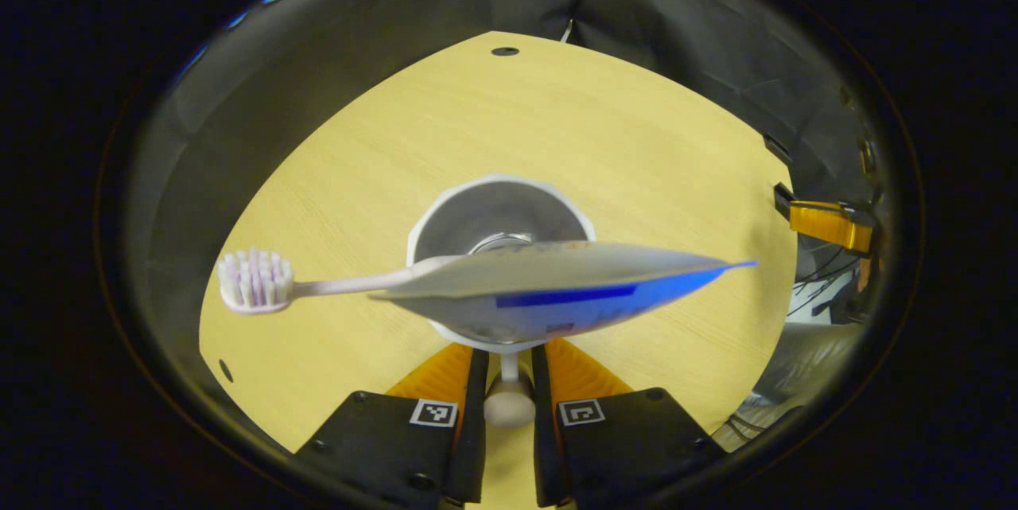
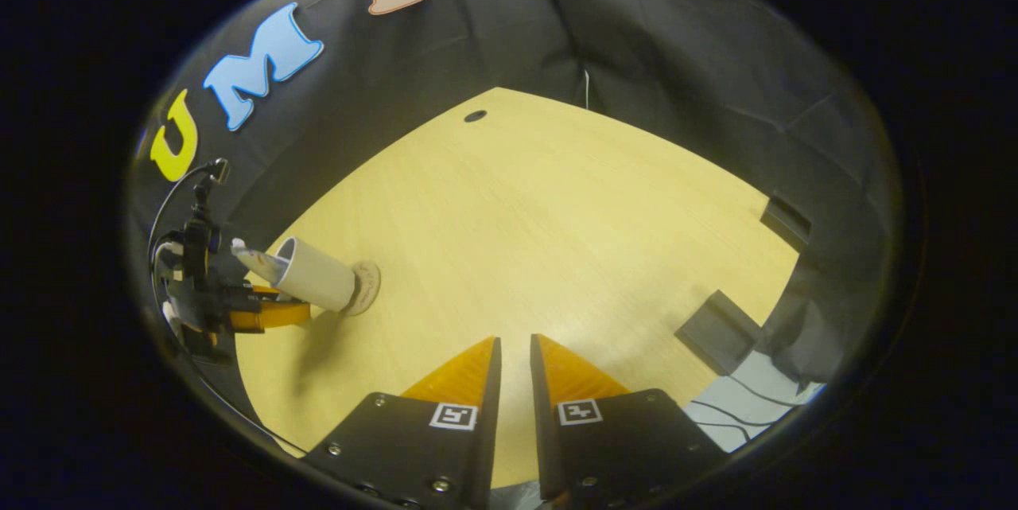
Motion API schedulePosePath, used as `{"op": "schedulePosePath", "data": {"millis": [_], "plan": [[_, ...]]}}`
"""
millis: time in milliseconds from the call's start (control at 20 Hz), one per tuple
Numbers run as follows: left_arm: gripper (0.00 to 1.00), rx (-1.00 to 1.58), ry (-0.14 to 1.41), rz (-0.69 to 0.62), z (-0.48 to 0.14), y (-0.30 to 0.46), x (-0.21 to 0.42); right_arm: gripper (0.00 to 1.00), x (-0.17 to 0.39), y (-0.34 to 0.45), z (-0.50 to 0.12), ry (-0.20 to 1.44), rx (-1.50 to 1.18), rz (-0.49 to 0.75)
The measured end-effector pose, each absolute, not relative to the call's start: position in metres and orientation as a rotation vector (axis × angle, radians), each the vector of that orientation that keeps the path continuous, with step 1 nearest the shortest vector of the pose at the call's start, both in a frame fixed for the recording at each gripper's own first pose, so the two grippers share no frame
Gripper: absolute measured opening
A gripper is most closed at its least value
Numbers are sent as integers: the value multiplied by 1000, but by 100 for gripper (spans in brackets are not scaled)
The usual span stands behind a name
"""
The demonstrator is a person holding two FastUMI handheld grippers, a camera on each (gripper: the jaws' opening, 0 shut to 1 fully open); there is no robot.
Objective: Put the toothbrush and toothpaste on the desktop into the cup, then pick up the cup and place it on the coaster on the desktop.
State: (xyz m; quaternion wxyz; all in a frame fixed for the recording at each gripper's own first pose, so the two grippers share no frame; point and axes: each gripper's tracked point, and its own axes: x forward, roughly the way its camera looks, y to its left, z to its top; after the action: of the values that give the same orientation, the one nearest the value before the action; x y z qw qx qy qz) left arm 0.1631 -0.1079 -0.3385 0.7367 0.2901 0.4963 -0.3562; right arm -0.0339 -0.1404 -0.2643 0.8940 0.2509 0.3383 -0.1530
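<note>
From the left gripper view, my left claw (image 1: 509, 383) is closed down on the white plastic cup (image 1: 499, 216), both orange fingers pressing a small white knob or handle at its near side. The white toothbrush with pale bristles (image 1: 254, 281) and the grey-and-blue toothpaste tube (image 1: 557, 287) both sit in that cup, sticking out over its rim, brush head out one side, the tube's crimped end out the other. In the right gripper view the cup (image 2: 318, 275) is near the far-left edge of the light wooden worktop (image 2: 557, 239), its base at the round tan coaster (image 2: 364, 286); I can't tell if it's fully on it. The left claw (image 2: 262, 311) is beside the cup. My right claw (image 2: 513, 367) is well apart from the cup, fingers nearly together, holding nothing.
</note>
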Motion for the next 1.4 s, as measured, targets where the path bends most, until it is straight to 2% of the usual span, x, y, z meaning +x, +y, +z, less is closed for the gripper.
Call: {"op": "schedulePosePath", "data": {"millis": [200,400,600,850,1100,1400], "plan": [[32,654,1094,-778,-329,-108,184,22,-34,-141,-265,705,537,-318],[31,688,1089,-770,-335,-118,180,22,-34,-139,-272,719,541,-306],[39,700,1045,-769,-314,-117,186,22,-34,-136,-278,730,556,-295],[39,666,1020,-738,-299,-109,182,22,-31,-132,-277,719,550,-272],[39,619,1002,-712,-284,-79,163,22,-21,-111,-265,713,523,-219],[38,525,941,-581,-257,-18,135,22,4,-66,-249,702,439,-96]]}}
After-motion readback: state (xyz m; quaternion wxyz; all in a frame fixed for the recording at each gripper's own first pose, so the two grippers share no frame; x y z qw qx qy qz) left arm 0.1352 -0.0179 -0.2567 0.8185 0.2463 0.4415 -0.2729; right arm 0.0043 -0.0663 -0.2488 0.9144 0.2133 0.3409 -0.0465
